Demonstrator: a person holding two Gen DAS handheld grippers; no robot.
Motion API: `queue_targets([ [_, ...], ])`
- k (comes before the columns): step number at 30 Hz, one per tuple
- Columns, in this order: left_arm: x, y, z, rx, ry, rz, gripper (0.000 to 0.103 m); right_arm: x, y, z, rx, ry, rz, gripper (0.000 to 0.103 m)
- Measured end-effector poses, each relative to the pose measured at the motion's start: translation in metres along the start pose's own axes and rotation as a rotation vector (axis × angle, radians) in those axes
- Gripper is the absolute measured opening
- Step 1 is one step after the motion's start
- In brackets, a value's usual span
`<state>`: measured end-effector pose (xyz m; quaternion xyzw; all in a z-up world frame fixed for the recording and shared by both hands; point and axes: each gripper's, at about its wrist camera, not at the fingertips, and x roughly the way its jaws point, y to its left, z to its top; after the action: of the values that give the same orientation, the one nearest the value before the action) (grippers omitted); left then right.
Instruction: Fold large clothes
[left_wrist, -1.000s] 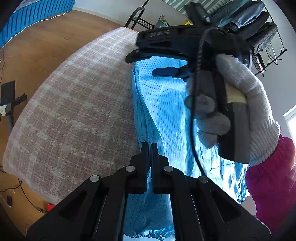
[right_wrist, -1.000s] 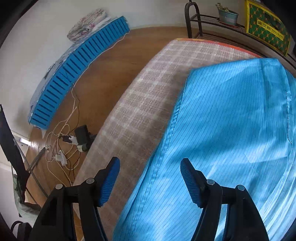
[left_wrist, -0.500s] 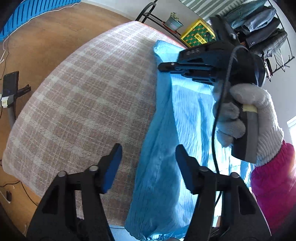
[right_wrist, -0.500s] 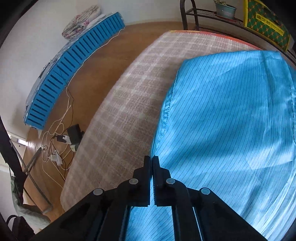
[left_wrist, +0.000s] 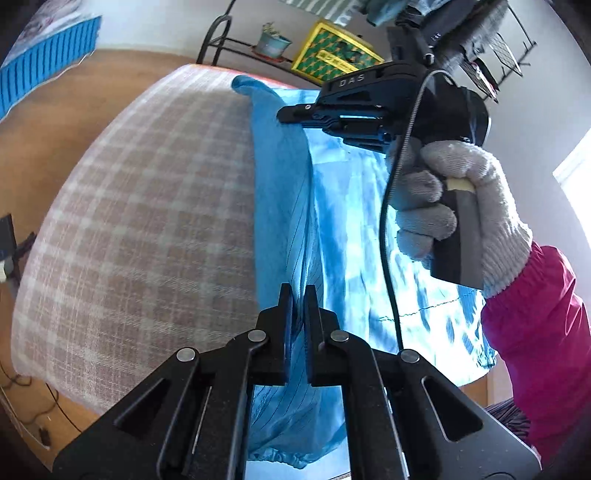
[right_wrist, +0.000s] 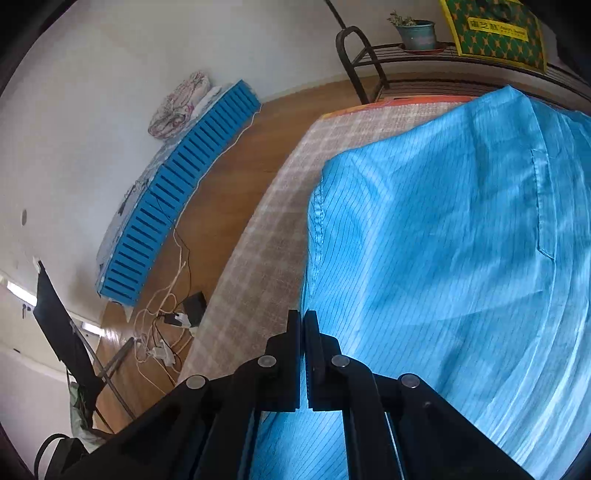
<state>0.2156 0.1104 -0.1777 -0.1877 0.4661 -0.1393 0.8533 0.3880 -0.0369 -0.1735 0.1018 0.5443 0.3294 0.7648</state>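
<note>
A large light-blue pinstriped garment (left_wrist: 347, 221) lies on a bed with a pink plaid cover (left_wrist: 147, 203). My left gripper (left_wrist: 298, 295) has its jaws closing, with a fold of the garment's left edge pinched between the pads. In the left wrist view a person's gloved hand (left_wrist: 461, 206) holds my right gripper (left_wrist: 291, 112), shut on the same edge farther up the bed. In the right wrist view, my right gripper (right_wrist: 303, 321) pinches the garment (right_wrist: 443, 240) at its seamed edge, and the cloth hangs raised above the cover (right_wrist: 266, 258).
A metal rack with a plant pot (left_wrist: 273, 42) and a yellow-green box (left_wrist: 332, 55) stands past the bed's far end. Hung clothes (left_wrist: 480, 37) are at the top right. On the wooden floor lie a blue slatted mat (right_wrist: 177, 192) and tangled cables (right_wrist: 166, 325).
The left gripper opened, shifted along the garment's edge and closed on it. The right gripper went from open to shut on the edge. Both have lifted the cloth off the cover.
</note>
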Motion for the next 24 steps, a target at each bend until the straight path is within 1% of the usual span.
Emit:
queue_targets([
  [2,0.003,-0.025,-0.003,0.065,0.006,-0.004,0.002,-0.019,-0.016,-0.006,0.026,-0.037,0.016,0.000],
  [3,0.005,-0.032,-0.002,0.093,0.013,-0.006,0.002,-0.028,-0.026,-0.009,0.041,-0.054,0.025,0.000],
  [6,0.019,-0.063,-0.010,0.179,0.057,-0.016,0.001,-0.054,-0.059,-0.026,0.096,-0.109,0.059,0.000],
  [9,0.040,-0.088,-0.020,0.237,0.122,-0.022,0.001,-0.068,-0.110,-0.049,0.227,-0.142,0.125,0.000],
  [11,0.053,-0.100,-0.027,0.257,0.165,-0.036,0.001,-0.068,-0.142,-0.065,0.333,-0.139,0.128,0.000],
  [13,0.065,-0.112,-0.033,0.283,0.197,-0.042,0.001,-0.066,-0.164,-0.075,0.391,-0.133,0.108,0.000],
  [16,0.072,-0.129,-0.043,0.330,0.217,-0.045,0.001,-0.066,-0.175,-0.078,0.396,-0.132,0.079,0.000],
  [18,0.073,-0.136,-0.045,0.339,0.223,-0.058,0.001,-0.068,-0.176,-0.074,0.386,-0.134,0.069,0.000],
  [22,0.059,-0.131,-0.048,0.325,0.209,-0.086,0.001,-0.077,-0.166,-0.058,0.312,-0.128,0.011,0.000],
  [24,0.044,-0.122,-0.047,0.304,0.204,-0.113,0.001,-0.078,-0.165,-0.054,0.290,-0.117,-0.018,0.000],
])
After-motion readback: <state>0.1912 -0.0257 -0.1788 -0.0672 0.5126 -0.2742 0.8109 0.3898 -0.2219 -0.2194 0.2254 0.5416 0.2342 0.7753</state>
